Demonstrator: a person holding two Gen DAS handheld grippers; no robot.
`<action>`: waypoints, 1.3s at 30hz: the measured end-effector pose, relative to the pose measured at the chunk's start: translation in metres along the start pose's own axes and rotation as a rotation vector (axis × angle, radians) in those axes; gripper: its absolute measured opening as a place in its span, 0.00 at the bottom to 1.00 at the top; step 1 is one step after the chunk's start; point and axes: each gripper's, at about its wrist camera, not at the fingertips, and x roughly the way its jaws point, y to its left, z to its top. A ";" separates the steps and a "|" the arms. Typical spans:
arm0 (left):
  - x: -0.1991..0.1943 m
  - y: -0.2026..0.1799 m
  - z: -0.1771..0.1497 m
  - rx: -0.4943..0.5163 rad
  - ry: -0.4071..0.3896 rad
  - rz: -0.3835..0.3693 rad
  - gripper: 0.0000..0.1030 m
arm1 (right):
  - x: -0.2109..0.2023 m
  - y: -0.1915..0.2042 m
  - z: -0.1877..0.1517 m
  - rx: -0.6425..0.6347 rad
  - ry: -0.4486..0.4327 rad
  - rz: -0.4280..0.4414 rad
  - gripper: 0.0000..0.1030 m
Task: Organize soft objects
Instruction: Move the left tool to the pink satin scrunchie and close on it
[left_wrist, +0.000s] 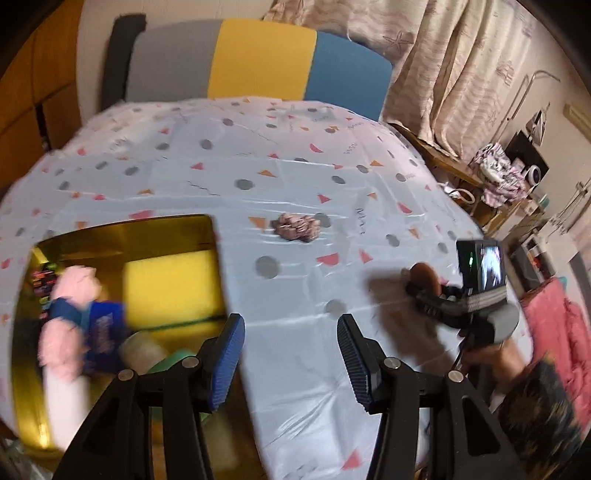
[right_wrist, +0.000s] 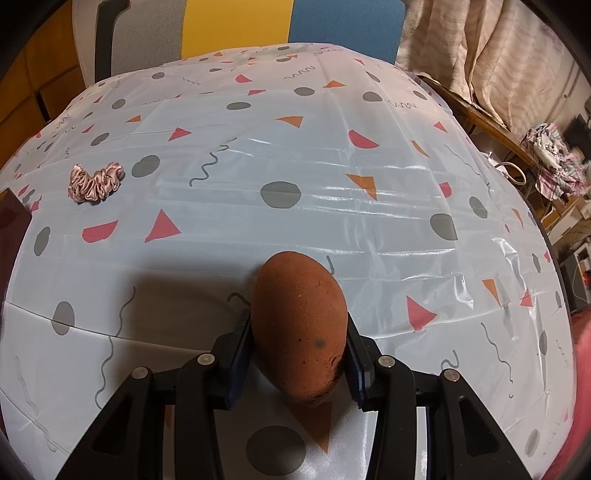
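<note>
Sponge (right_wrist: 301, 332) clamped in right gripper (right_wrist: 299, 354); left gripper (left_wrist: 290, 354) apart, empty.
The sponge was judged light, squashy; the scrunchie (right_wrist: 94, 181) limp, best pinched mid-loop.

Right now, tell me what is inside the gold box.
Inside the gold box: a yellow sponge block, a pink and blue plush toy and a pale green item. The left gripper covers the box's near end.
</note>
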 end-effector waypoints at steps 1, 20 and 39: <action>0.008 0.000 0.006 -0.017 0.017 -0.004 0.51 | 0.000 0.000 0.000 0.000 0.001 0.000 0.44; 0.155 0.015 0.091 -0.360 0.190 -0.037 0.46 | 0.001 -0.001 0.001 0.007 0.014 0.005 0.44; 0.187 0.012 0.089 -0.289 0.188 0.052 0.17 | 0.003 -0.001 0.003 0.008 0.017 0.011 0.44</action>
